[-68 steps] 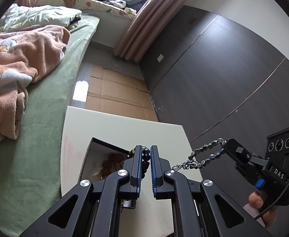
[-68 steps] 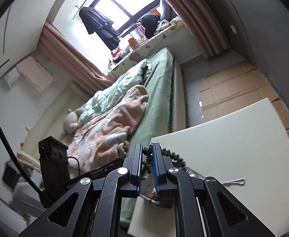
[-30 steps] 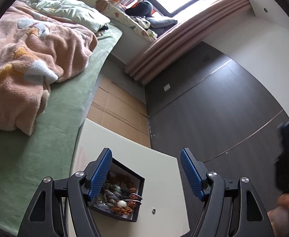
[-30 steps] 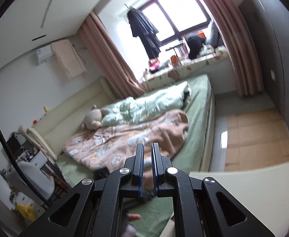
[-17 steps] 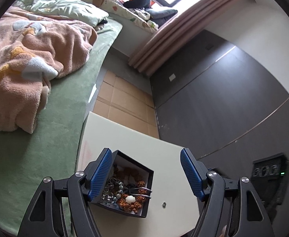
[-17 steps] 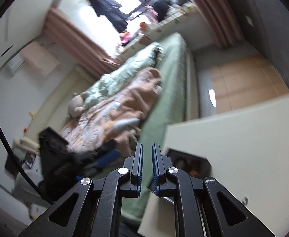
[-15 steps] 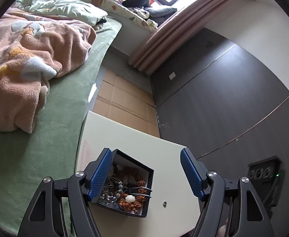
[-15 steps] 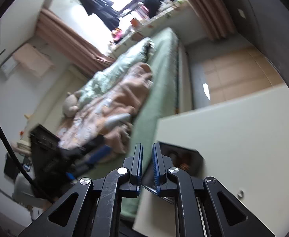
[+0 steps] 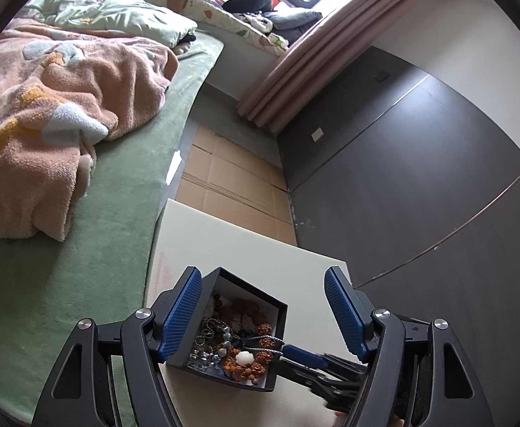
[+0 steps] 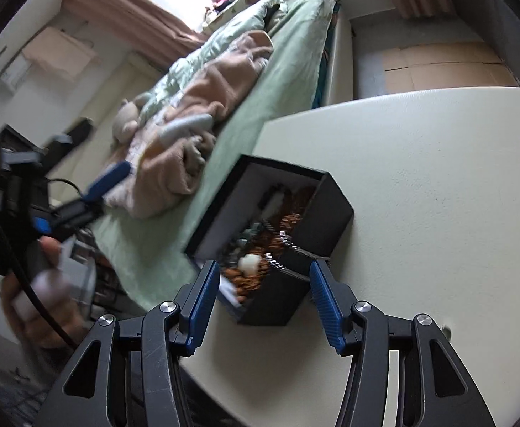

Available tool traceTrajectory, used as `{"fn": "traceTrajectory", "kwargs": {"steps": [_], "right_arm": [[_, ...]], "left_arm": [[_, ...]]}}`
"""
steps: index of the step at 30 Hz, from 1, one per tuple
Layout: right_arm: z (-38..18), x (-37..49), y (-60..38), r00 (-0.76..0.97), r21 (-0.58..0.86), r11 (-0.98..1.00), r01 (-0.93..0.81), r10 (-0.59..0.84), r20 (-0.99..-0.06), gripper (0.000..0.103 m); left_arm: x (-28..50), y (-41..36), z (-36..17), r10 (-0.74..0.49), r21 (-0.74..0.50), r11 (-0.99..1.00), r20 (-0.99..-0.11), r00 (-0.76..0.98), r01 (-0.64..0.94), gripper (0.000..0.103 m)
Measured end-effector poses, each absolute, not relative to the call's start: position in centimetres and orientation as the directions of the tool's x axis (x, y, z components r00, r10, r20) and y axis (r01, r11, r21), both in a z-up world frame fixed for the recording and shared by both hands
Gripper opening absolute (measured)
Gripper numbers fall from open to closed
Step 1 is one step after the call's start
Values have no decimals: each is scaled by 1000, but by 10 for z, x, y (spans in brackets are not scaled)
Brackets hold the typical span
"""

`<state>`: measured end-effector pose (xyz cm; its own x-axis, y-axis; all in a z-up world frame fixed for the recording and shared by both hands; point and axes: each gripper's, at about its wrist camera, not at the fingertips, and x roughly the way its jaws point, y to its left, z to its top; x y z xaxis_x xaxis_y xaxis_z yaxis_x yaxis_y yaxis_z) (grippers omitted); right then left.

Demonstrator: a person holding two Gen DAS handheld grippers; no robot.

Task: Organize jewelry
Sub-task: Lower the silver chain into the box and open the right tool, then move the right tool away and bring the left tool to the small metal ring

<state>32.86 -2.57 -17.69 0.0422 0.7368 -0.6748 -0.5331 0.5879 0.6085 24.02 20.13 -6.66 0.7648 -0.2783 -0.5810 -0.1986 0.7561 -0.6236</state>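
Note:
A black jewelry box (image 9: 276,366) stands open on the cream table (image 9: 245,252), filled with brown bead bracelets, silver chains and a white bead. It also shows in the right wrist view (image 10: 325,206). A thin silver chain (image 10: 290,243) hangs over the box's near wall. My left gripper (image 9: 263,311) is open and empty above the box. My right gripper (image 10: 264,293) is open and empty, its blue pads on either side of the box's near corner. In the left wrist view the right gripper (image 9: 300,352) reaches the box's right wall.
A bed with green sheet (image 9: 82,249) and a pink blanket (image 9: 53,106) runs along the table's left edge. Cardboard (image 9: 231,188) covers the floor beyond the table. A dark wall (image 9: 420,178) stands to the right. A small metal piece (image 10: 446,328) lies on the table.
My right gripper has opened and dropped down to the box. The chain it held now hangs over the box wall. My left gripper stays open above the box.

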Motion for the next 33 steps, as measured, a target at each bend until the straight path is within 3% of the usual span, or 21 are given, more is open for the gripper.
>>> {"fn": "traceTrajectory", "kwargs": {"steps": [11,21,33], "right_arm": [[-192,340,-7,21,594,570,-567,731,-682,53],[-171,312,-11,68,485,615,-622,659,-749,19],[-160,309,-13,80,487,652,-582,642,-763,6]], "left_arm": [[230,198,-81,-263,-585,781,-625,735,-218,72],[227,194,-80,-258,-588,776,-624,738,-226,72],[225,202,-86,-271,-616,749,-623,734,-246,72]]}}
